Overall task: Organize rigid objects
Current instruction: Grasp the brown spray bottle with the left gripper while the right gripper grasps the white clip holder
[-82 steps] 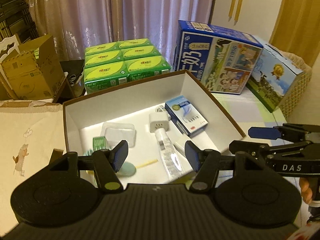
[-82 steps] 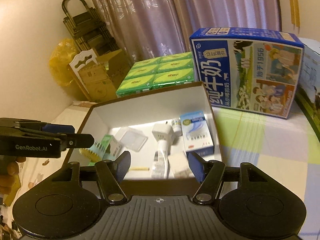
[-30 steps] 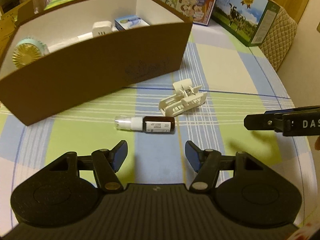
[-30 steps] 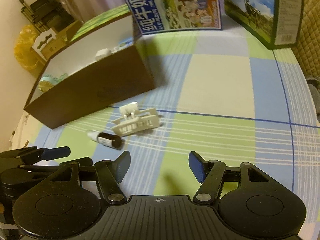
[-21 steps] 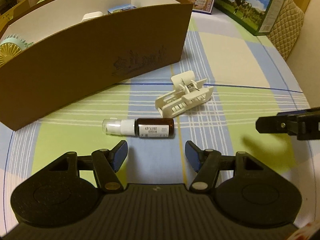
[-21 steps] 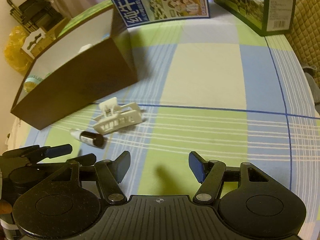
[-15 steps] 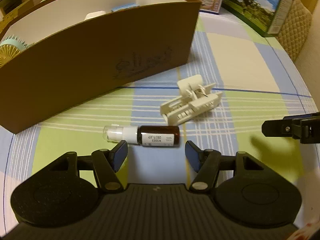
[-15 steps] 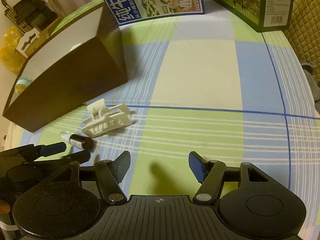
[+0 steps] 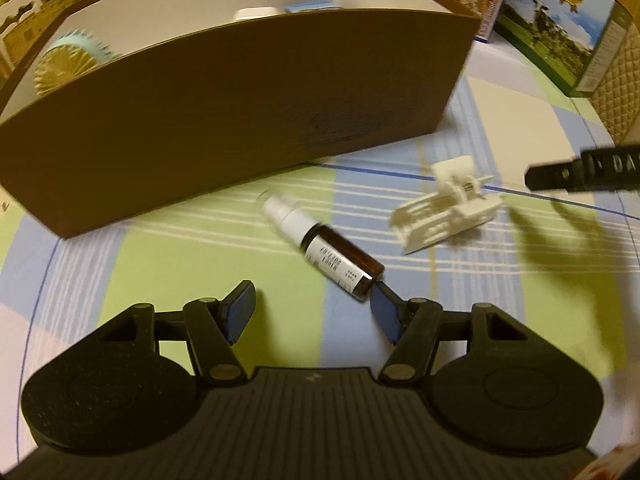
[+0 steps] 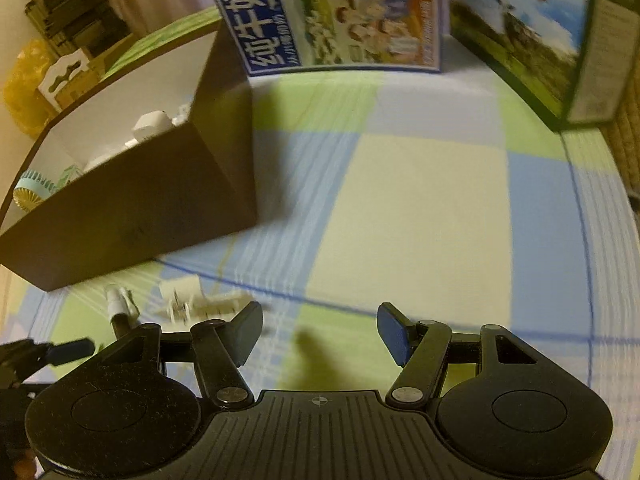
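A small brown bottle [image 9: 326, 249] with a white cap lies on the checked cloth just ahead of my open, empty left gripper [image 9: 312, 308]; its base nearly touches the right finger. A white plastic clip [image 9: 446, 212] lies to its right. The brown box [image 9: 240, 92] with white inside stands behind them. My right gripper [image 10: 320, 332] is open and empty over the cloth; the clip [image 10: 200, 300] and bottle [image 10: 118, 306] sit at its left, blurred. The right gripper's tip [image 9: 580, 168] shows at the left view's right edge.
The box holds a teal fan [image 9: 68, 60], a white plug [image 9: 256, 14] and a blue packet [image 9: 308, 7]. Blue milk cartons [image 10: 340, 12] stand behind on the cloth, with a second carton [image 10: 560, 40] and a quilted basket at right.
My left gripper has moved forward and low toward the bottle, which now lies diagonally near its right finger. My right gripper has swung left and lower, closer to the clip.
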`<act>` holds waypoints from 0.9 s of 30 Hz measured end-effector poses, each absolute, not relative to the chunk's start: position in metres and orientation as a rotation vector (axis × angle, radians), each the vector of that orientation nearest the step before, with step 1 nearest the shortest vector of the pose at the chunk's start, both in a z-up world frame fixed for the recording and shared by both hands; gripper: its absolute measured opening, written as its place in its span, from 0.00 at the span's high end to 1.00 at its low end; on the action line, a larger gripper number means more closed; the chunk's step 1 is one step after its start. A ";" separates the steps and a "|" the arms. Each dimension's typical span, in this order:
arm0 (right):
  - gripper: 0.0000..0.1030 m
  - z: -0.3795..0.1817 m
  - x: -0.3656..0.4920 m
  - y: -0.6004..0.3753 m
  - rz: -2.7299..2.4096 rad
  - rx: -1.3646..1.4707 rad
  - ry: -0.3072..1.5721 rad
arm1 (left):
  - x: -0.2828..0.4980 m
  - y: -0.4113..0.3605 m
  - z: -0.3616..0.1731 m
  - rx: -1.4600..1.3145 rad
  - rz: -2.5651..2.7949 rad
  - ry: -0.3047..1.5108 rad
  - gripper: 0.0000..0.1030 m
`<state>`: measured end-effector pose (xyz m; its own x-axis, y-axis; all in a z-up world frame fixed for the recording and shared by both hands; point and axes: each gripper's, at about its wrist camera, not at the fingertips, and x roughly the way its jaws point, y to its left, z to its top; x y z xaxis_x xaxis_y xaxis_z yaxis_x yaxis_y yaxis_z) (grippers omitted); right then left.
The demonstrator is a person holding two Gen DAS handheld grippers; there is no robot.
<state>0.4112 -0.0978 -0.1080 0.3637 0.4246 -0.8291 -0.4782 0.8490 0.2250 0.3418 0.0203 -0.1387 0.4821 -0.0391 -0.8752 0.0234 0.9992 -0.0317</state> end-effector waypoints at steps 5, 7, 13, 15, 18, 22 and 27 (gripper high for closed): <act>0.70 -0.120 0.427 -0.076 0.641 -0.069 1.047 | 0.339 0.032 -0.140 -0.025 -0.008 1.075 0.42; 0.76 -0.125 0.432 -0.073 0.654 -0.054 1.068 | 0.338 0.034 -0.140 -0.029 -0.002 1.075 0.42; 0.80 -0.133 0.422 -0.079 0.714 -0.036 1.129 | 0.333 0.042 -0.138 -0.033 0.000 1.071 0.42; 0.80 -0.135 0.413 -0.083 0.724 -0.032 1.154 | 0.331 0.045 -0.138 -0.036 0.002 1.072 0.42; 0.80 -0.136 0.395 -0.087 0.752 -0.032 1.179 | 0.331 0.046 -0.138 -0.039 0.003 1.074 0.42; 0.80 -0.130 0.377 -0.088 0.808 -0.062 1.188 | 0.329 0.049 -0.136 -0.043 0.008 1.073 0.42; 0.71 -0.116 0.359 -0.080 0.889 -0.243 1.088 | 0.326 0.053 -0.135 -0.049 0.013 1.067 0.42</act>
<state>0.3589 -0.0802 -0.1157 0.1695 0.5057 -0.8459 -0.7282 0.6426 0.2383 0.3259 0.0527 -0.1354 0.4825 -0.0130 -0.8758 -0.0345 0.9988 -0.0339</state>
